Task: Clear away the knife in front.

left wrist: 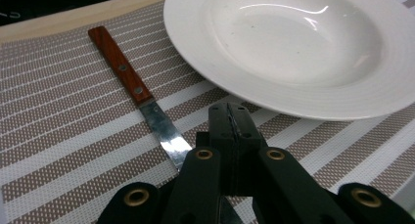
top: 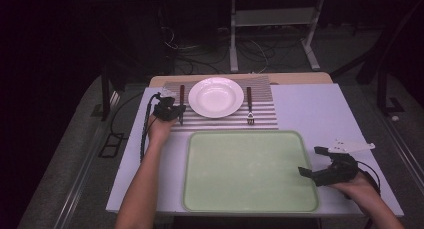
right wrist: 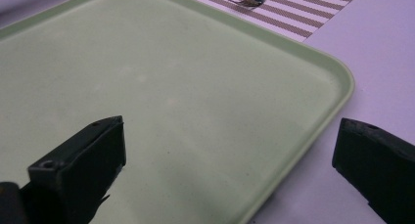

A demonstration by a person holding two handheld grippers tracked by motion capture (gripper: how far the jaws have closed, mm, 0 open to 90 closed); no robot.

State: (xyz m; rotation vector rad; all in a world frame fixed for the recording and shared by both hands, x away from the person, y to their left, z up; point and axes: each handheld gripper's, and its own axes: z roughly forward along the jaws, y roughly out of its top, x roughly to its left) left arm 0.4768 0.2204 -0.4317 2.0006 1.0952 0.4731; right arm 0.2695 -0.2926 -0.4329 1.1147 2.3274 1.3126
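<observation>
In the high view, the left tongs (top: 178,114) sit at about 10 o'clock on the tabletop (top: 310,109), over the left edge of the striped placemat (top: 262,116). The left gripper view shows their 2 black jaws pressed together with nothing between them, their tips (left wrist: 230,117) on the mat just below the plate's rim. The knife (left wrist: 139,99), wooden handle pointing away and blade running under the jaws, lies beside them at the plate's 9 o'clock; whether the jaws touch the blade cannot be told.

The white plate (top: 216,97) stands at 12 o'clock, centred on the placemat. At its 3 o'clock lies the fork (top: 249,106), wooden handle away, tines toward the person.

The pale green tray (top: 200,189) occupies the middle of the tabletop toward 6 o'clock, just below the placemat.

The right tongs (top: 314,160) hang at about 4 o'clock, by the tray's right edge. In the right gripper view their jaws are spread wide and hold nothing: 1 over the tray (right wrist: 195,87), 1 over bare tabletop beyond its rim.
</observation>
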